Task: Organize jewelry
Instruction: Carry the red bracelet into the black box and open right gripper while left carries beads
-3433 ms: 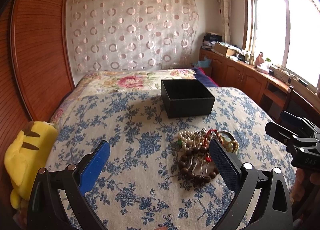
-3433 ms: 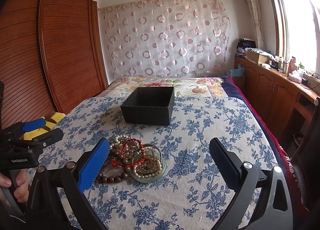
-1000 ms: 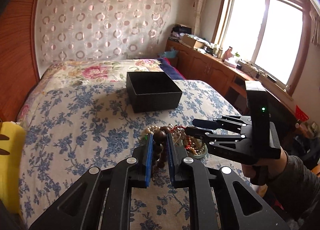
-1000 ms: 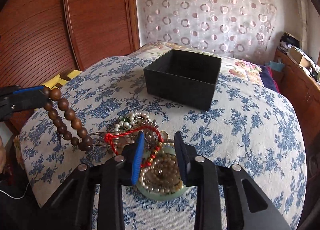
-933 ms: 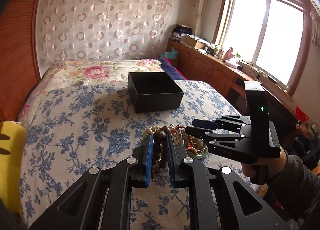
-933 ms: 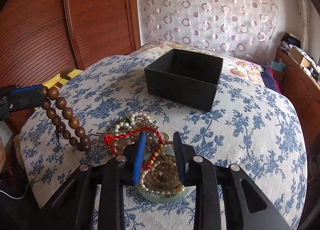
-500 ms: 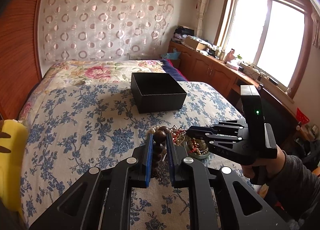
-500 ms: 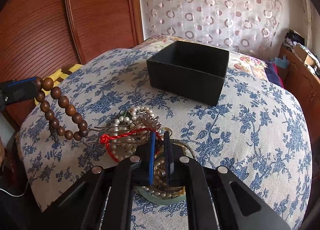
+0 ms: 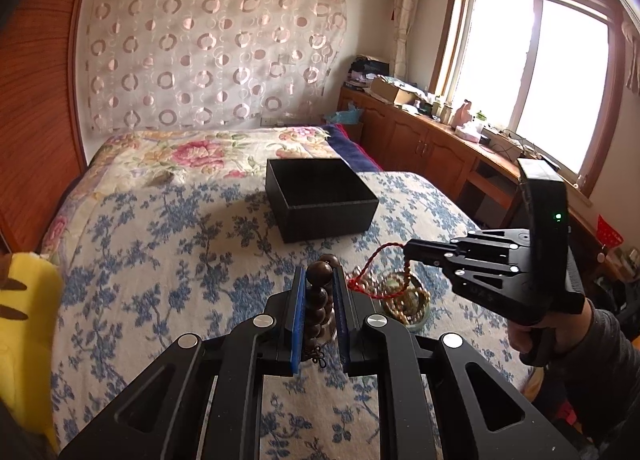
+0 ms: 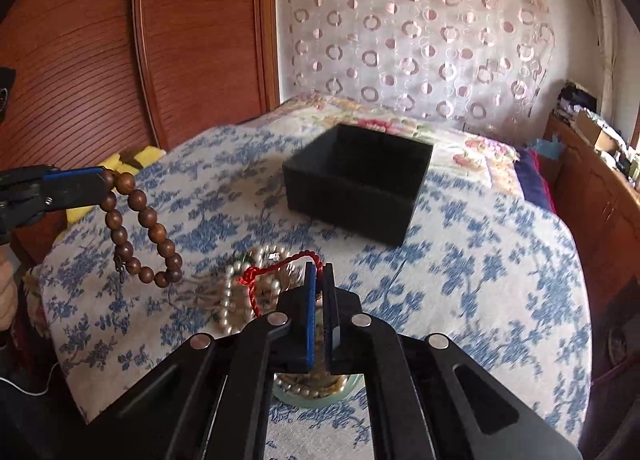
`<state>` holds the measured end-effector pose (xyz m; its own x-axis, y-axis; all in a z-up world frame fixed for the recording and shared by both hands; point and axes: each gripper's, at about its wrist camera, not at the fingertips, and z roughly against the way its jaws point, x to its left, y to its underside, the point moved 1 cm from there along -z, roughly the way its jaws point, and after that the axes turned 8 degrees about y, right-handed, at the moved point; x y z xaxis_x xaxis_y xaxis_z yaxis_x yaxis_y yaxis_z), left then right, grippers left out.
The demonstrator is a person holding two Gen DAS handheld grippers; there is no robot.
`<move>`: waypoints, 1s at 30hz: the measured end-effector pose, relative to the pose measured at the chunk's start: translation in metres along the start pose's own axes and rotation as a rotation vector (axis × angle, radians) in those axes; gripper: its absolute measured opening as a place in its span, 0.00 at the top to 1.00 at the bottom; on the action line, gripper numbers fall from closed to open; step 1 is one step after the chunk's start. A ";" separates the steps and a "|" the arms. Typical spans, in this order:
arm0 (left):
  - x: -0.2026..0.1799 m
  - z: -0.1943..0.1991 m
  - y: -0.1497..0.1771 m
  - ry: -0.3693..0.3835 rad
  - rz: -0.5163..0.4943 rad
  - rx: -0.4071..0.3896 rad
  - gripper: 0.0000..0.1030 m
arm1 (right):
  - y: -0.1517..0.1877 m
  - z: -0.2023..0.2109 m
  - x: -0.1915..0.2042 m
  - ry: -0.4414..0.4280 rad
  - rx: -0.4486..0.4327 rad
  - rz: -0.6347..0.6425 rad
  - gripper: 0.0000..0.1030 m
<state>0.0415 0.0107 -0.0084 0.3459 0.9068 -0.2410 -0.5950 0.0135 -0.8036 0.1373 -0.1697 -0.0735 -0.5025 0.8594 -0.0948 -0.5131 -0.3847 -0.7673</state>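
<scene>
My left gripper point(image 9: 319, 274) is shut on a brown wooden bead bracelet point(image 9: 319, 294), which hangs in the air as a loop in the right wrist view point(image 10: 140, 232). My right gripper point(image 10: 319, 266) is shut on a red cord bracelet point(image 10: 276, 270) and lifts it off the jewelry pile point(image 10: 244, 288); it also shows in the left wrist view point(image 9: 374, 272). Pearl strands and a pale green bangle point(image 9: 404, 300) stay on the bed. An open black box point(image 9: 320, 196) stands beyond the pile point(image 10: 356, 188).
The blue floral bedspread point(image 9: 160, 252) covers the bed. A yellow plush toy point(image 9: 24, 308) lies at the left edge. A wooden headboard point(image 10: 80, 60) stands to the left. Cabinets point(image 9: 432, 144) run under the window at the right.
My right gripper closed on the red cord bracelet and has raised it off the pile. My left gripper has lifted the bead bracelet higher.
</scene>
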 end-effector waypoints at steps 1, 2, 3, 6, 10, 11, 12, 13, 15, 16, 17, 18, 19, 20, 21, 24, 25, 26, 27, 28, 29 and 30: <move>0.000 0.000 -0.003 -0.002 -0.004 -0.003 0.88 | -0.003 0.002 -0.002 0.006 -0.010 0.000 0.97; 0.001 -0.001 -0.006 -0.005 -0.009 -0.007 0.88 | -0.006 0.003 -0.003 0.010 -0.017 0.000 0.97; 0.001 -0.002 -0.009 -0.006 -0.012 -0.009 0.88 | -0.009 0.003 -0.005 0.015 -0.025 0.000 0.97; 0.002 -0.005 -0.021 -0.017 -0.025 -0.016 0.88 | -0.020 0.002 -0.010 0.035 -0.046 0.008 0.97; 0.005 -0.010 -0.035 -0.029 -0.040 -0.027 0.88 | -0.038 -0.003 -0.020 0.068 -0.066 0.012 0.97; 0.006 -0.012 -0.039 -0.032 -0.045 -0.029 0.88 | -0.043 -0.005 -0.023 0.075 -0.071 0.011 0.97; 0.007 -0.014 -0.044 -0.037 -0.050 -0.031 0.88 | -0.049 -0.007 -0.026 0.083 -0.077 0.009 0.97; 0.007 -0.016 -0.047 -0.039 -0.054 -0.032 0.88 | -0.053 -0.009 -0.028 0.088 -0.081 0.007 0.97; 0.009 -0.021 -0.055 -0.046 -0.062 -0.034 0.88 | -0.065 -0.015 -0.034 0.100 -0.089 0.000 0.97; 0.011 -0.023 -0.059 -0.049 -0.065 -0.035 0.88 | -0.069 -0.018 -0.035 0.103 -0.091 -0.002 0.97; 0.012 -0.026 -0.062 -0.052 -0.068 -0.036 0.88 | -0.073 -0.022 -0.037 0.108 -0.093 -0.002 0.97; 0.013 -0.028 -0.066 -0.055 -0.068 -0.037 0.88 | -0.078 -0.026 -0.038 0.116 -0.095 0.000 0.97; 0.014 -0.031 -0.069 -0.056 -0.068 -0.037 0.88 | -0.081 -0.030 -0.039 0.121 -0.094 -0.001 0.97; 0.014 -0.033 -0.072 -0.057 -0.068 -0.037 0.88 | -0.084 -0.034 -0.040 0.124 -0.092 -0.001 0.97; 0.015 -0.035 -0.075 -0.061 -0.068 -0.036 0.88 | -0.086 -0.039 -0.041 0.128 -0.090 -0.001 0.97; 0.015 -0.040 -0.085 -0.063 -0.074 -0.040 0.88 | -0.090 -0.056 -0.045 0.131 -0.069 -0.014 0.96; 0.015 -0.042 -0.088 -0.062 -0.074 -0.041 0.88 | -0.091 -0.063 -0.047 0.129 -0.057 -0.021 0.96; 0.015 -0.044 -0.090 -0.061 -0.074 -0.040 0.88 | -0.089 -0.067 -0.047 0.127 -0.049 -0.025 0.96; 0.015 -0.047 -0.093 -0.060 -0.076 -0.039 0.88 | -0.089 -0.073 -0.048 0.123 -0.036 -0.030 0.96; 0.015 -0.049 -0.096 -0.060 -0.078 -0.038 0.88 | -0.089 -0.078 -0.049 0.117 -0.027 -0.035 0.96; 0.014 -0.052 -0.099 -0.058 -0.080 -0.037 0.88 | -0.088 -0.081 -0.048 0.108 -0.017 -0.038 0.96; 0.013 -0.054 -0.101 -0.057 -0.082 -0.037 0.88 | -0.087 -0.084 -0.047 0.101 -0.012 -0.039 0.96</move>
<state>0.1454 -0.0015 0.0401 0.3498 0.9259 -0.1429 -0.5390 0.0742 -0.8390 0.2637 -0.1484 -0.0554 -0.4094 0.9033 -0.1279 -0.5219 -0.3469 -0.7793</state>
